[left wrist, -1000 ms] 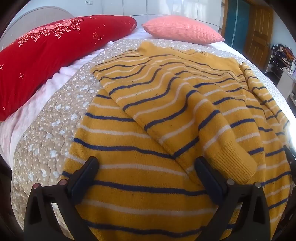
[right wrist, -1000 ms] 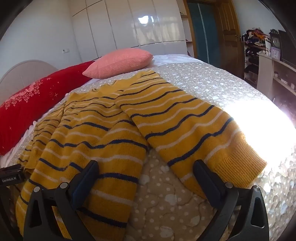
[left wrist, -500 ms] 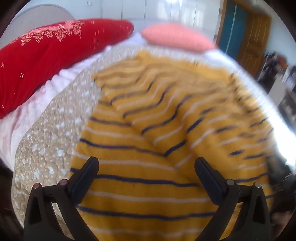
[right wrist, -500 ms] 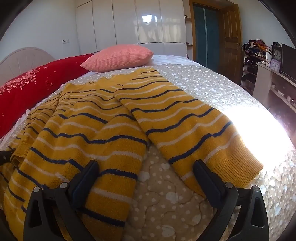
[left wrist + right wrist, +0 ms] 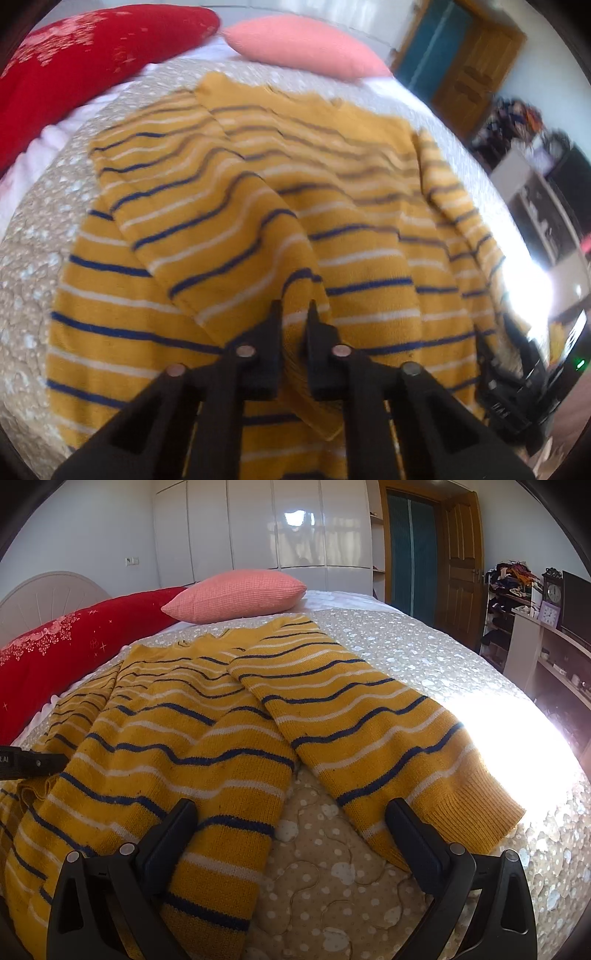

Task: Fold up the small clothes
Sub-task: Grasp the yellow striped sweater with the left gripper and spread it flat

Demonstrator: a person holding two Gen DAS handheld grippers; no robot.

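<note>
Yellow knit fills both my views: the mustard sweater with navy and white stripes (image 5: 258, 229) lies spread on the beige dotted quilt of the bed (image 5: 33, 236), below the red embroidered pillow (image 5: 74, 62) and the pink ribbed pillow (image 5: 303, 48). A second ago my left gripper (image 5: 293, 310) stood wide over the folded-in sleeve; now its fingers have snapped shut on that sleeve's ribbed cuff (image 5: 317, 413), so I judge it ready for repositioning. My right gripper (image 5: 291, 808) hangs wide, gripping nothing, above quilt between hem and the other sleeve (image 5: 369, 738). The left view is blurred; glare hides the bed's right edge.
</note>
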